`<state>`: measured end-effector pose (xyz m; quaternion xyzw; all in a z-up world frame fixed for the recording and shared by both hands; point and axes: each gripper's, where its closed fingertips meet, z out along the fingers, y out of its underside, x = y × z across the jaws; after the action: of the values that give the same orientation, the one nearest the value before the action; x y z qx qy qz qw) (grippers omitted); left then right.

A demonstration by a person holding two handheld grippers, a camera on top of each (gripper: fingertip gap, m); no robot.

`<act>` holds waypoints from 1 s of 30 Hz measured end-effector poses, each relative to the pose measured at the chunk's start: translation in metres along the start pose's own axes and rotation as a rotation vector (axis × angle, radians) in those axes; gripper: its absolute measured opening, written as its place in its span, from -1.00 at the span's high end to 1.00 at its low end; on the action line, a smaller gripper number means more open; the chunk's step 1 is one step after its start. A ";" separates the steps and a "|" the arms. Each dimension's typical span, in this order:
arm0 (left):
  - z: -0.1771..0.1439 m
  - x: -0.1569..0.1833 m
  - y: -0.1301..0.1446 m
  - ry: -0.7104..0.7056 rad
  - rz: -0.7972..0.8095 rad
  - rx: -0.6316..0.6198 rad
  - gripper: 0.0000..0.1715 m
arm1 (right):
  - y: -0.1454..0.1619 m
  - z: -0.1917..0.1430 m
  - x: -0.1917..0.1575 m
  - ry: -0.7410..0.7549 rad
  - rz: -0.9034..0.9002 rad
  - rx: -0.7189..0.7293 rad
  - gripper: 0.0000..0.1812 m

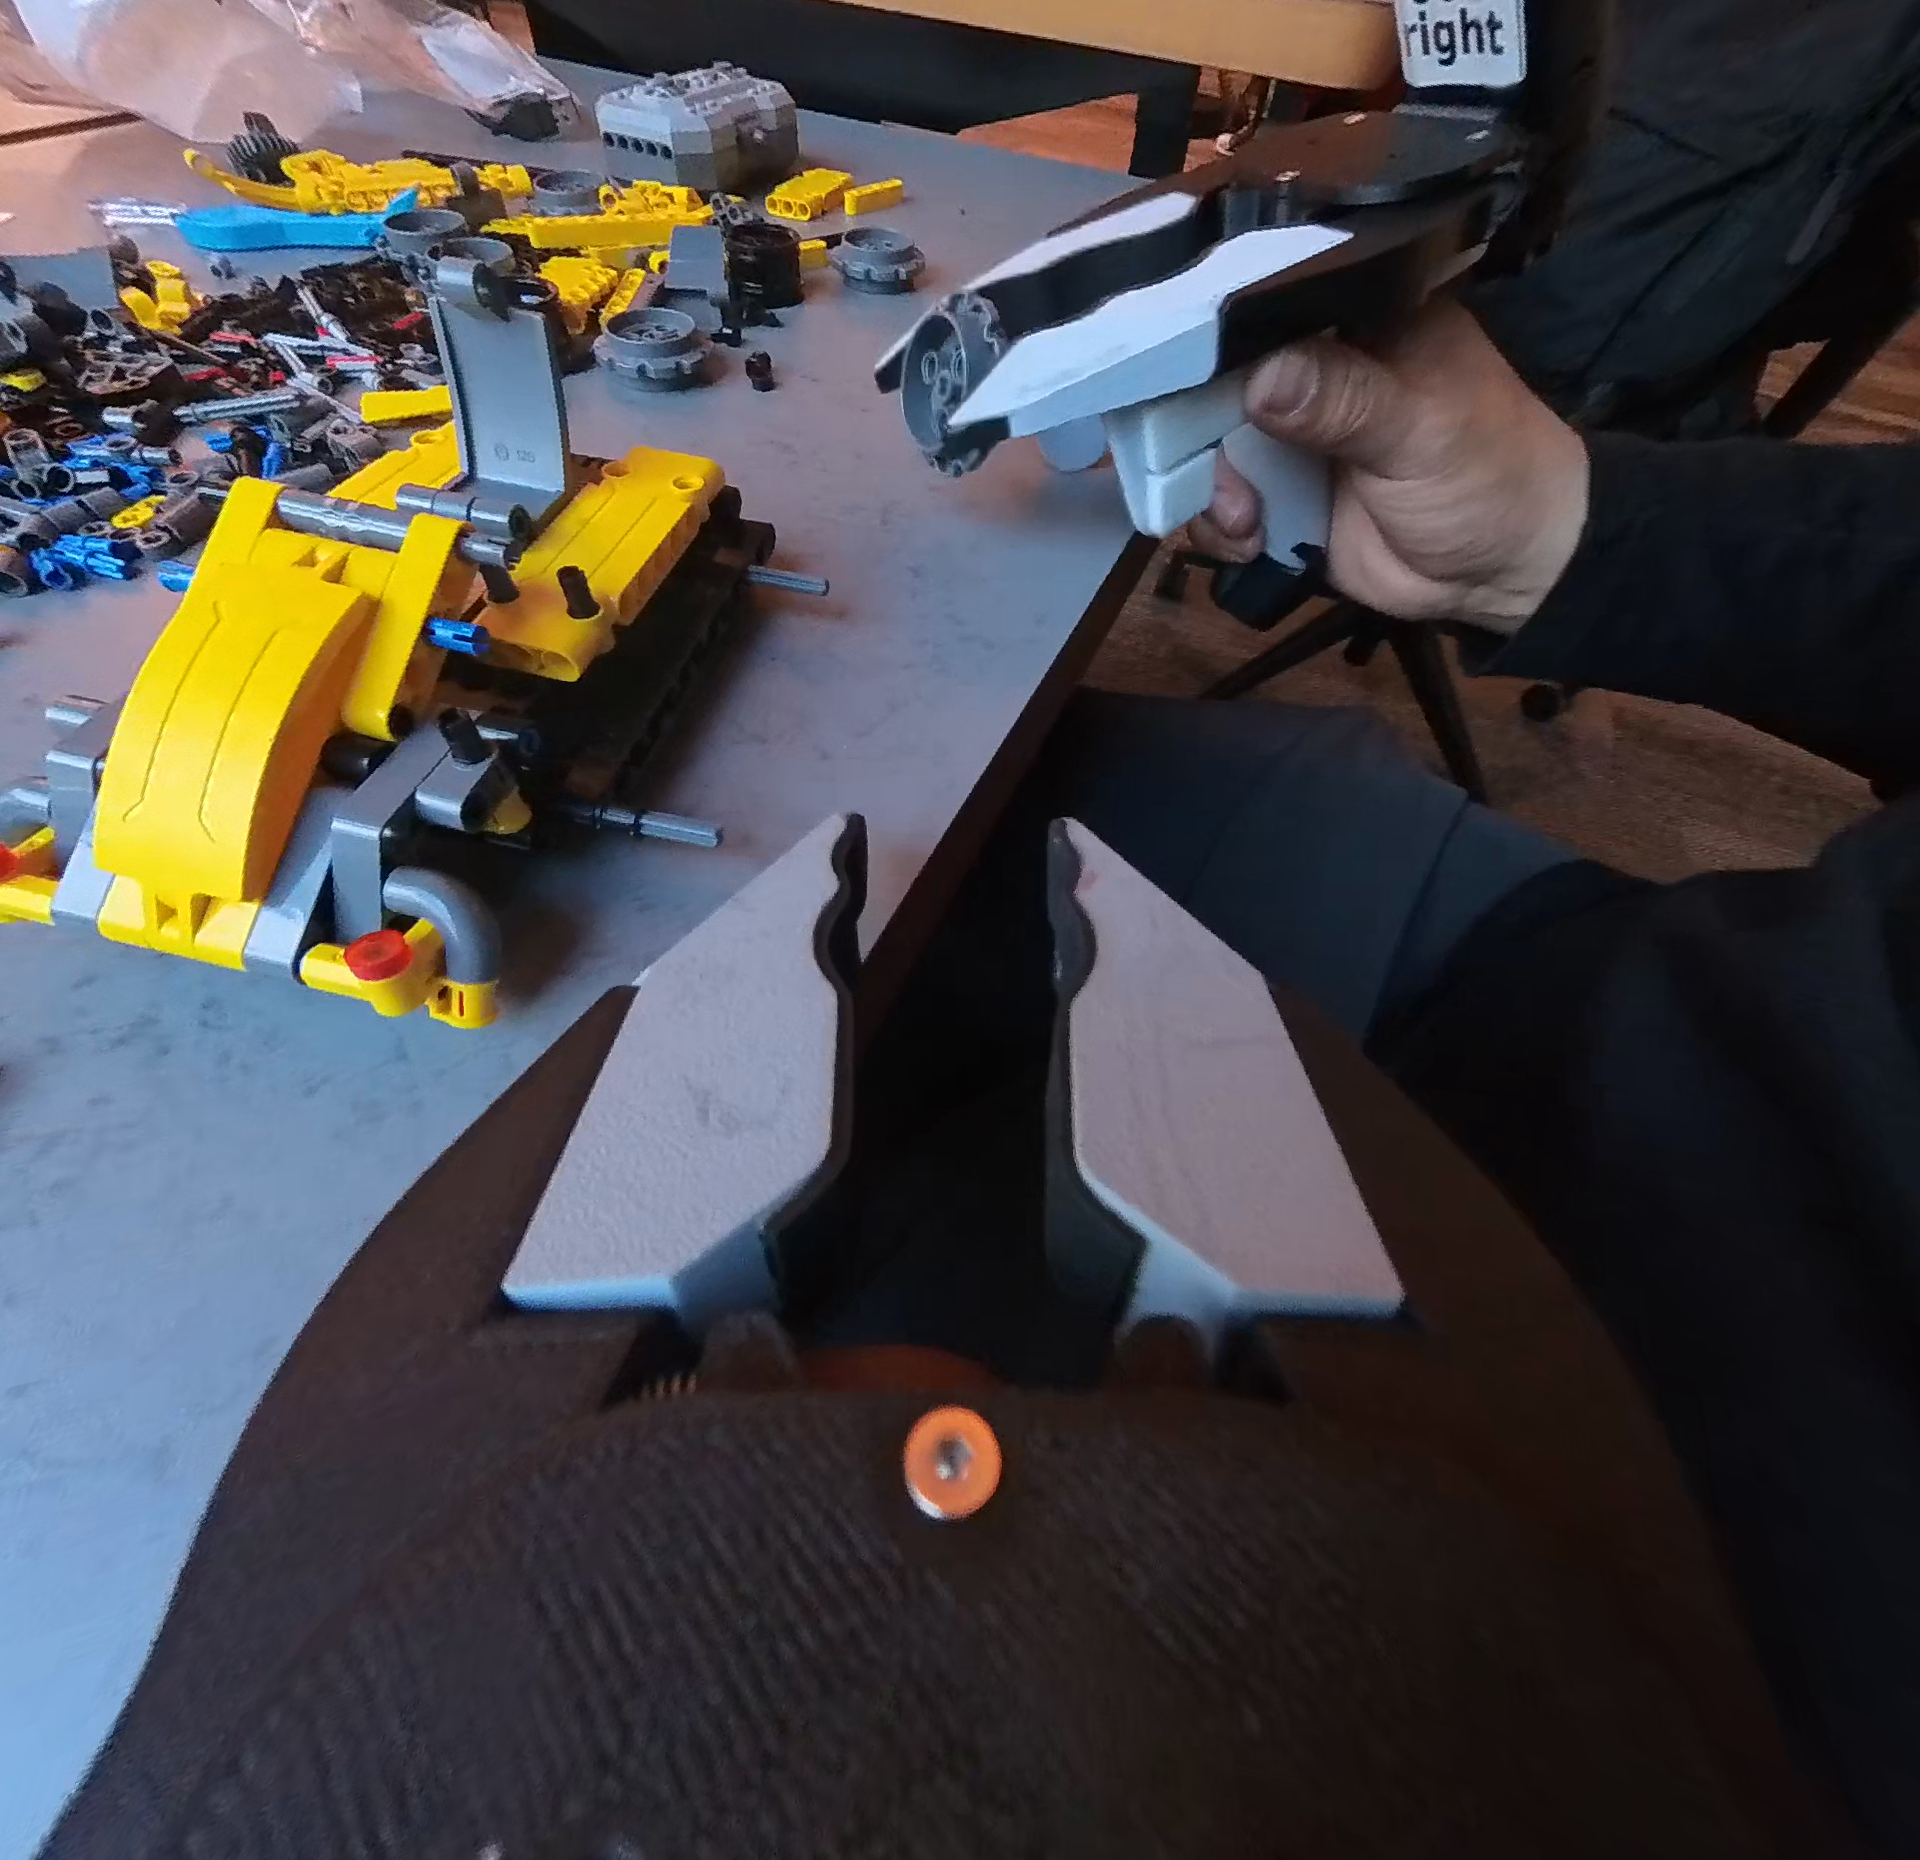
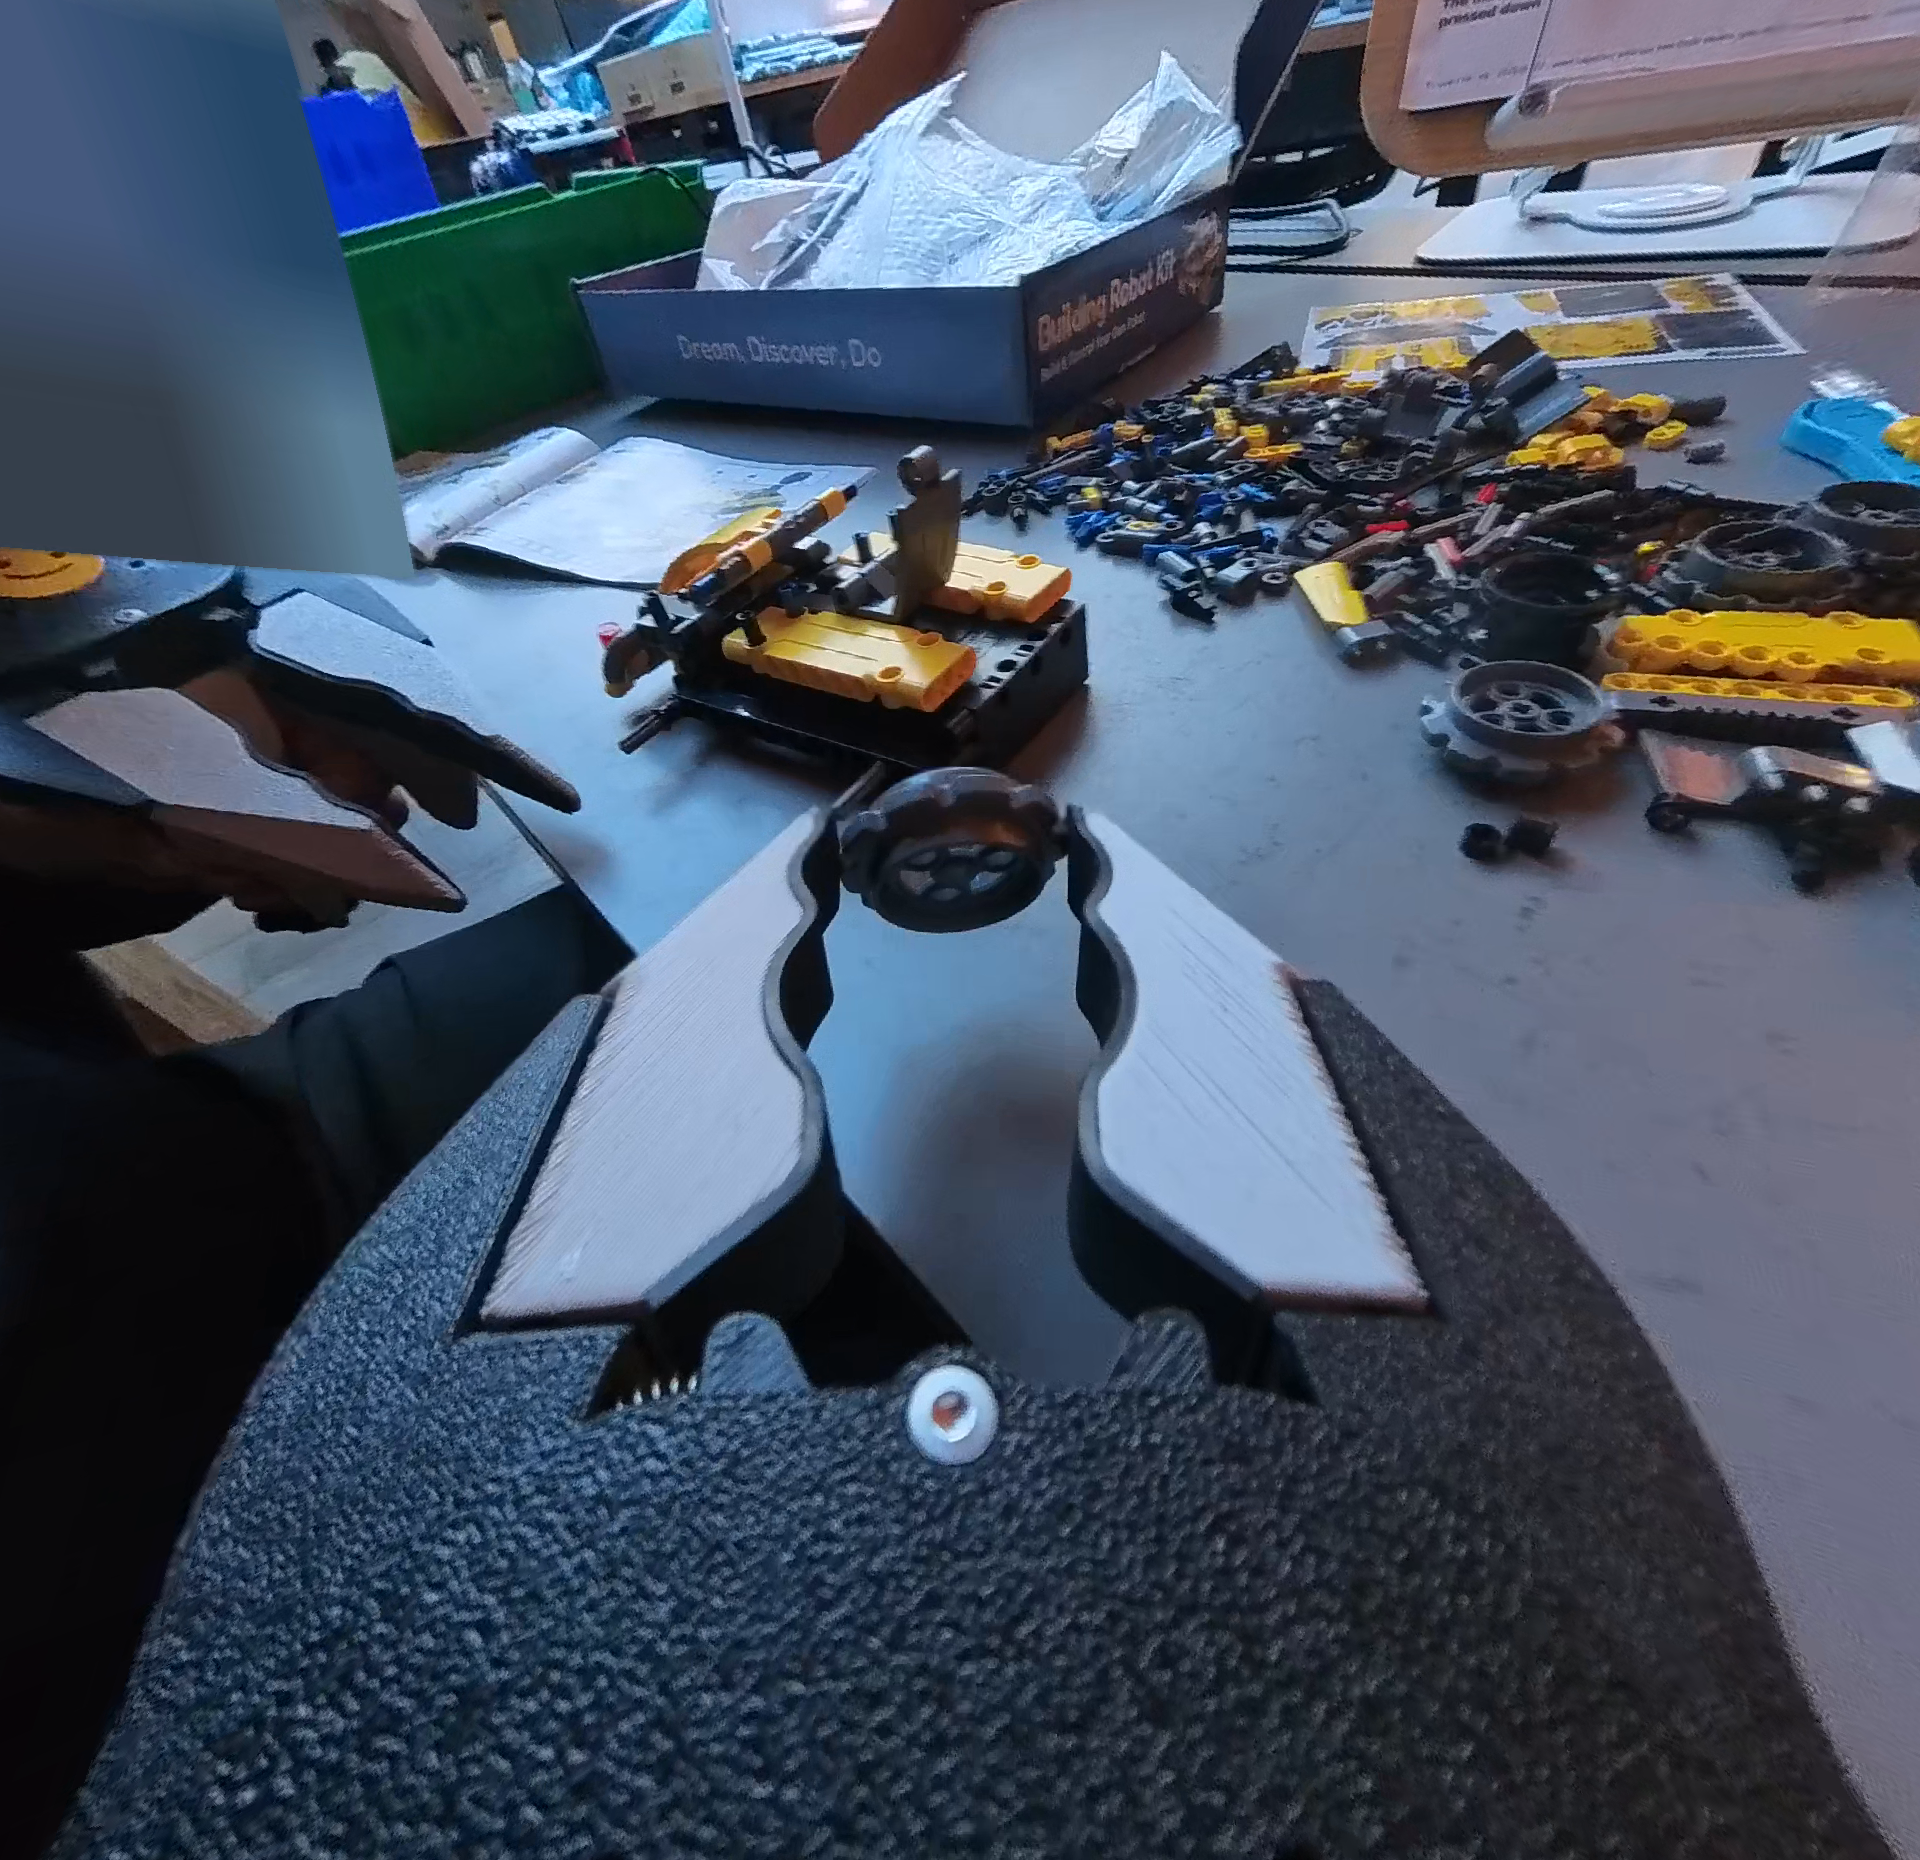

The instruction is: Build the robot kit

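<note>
Right gripper (image 2: 951,865) clamped on grey toothed wheel (image 2: 948,854); left gripper (image 1: 956,875) parted, empty.
Wheel's far side hidden by the fingertips. Wheel held above the table (image 2: 1558,1031), near side of the yellow model (image 2: 862,647); left gripper off the table edge beside the model. A hand (image 1: 1423,480) grips the right gripper's handle.

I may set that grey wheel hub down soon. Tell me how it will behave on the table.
The grey wheel hub, pinched by its rim in the right gripper, is round, so on edge it would probably roll. Flat on its face, like the hub on the table, it should stay put. It looks like rigid plastic, likely light.
</note>
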<state>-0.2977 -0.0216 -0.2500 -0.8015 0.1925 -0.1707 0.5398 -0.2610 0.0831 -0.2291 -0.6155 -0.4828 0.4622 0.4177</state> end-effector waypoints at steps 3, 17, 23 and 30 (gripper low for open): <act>-0.001 -0.002 -0.001 -0.009 0.006 0.006 0.64 | -0.004 0.007 -0.021 -0.076 0.026 0.016 0.52; -0.011 -0.072 -0.074 -0.261 0.201 -0.110 -0.10 | 0.006 0.019 -0.031 -0.013 -0.093 -0.066 0.52; 0.039 -0.088 -0.039 -0.063 0.258 -0.502 -0.11 | 0.009 0.011 -0.025 0.065 -0.180 -0.094 0.52; 0.053 -0.099 -0.012 -0.067 0.203 -0.642 -0.18 | 0.013 0.001 -0.015 0.126 -0.203 -0.113 0.52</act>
<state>-0.3565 0.0739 -0.2642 -0.9126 0.2973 -0.0204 0.2801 -0.2608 0.0657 -0.2397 -0.6138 -0.5405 0.3500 0.4566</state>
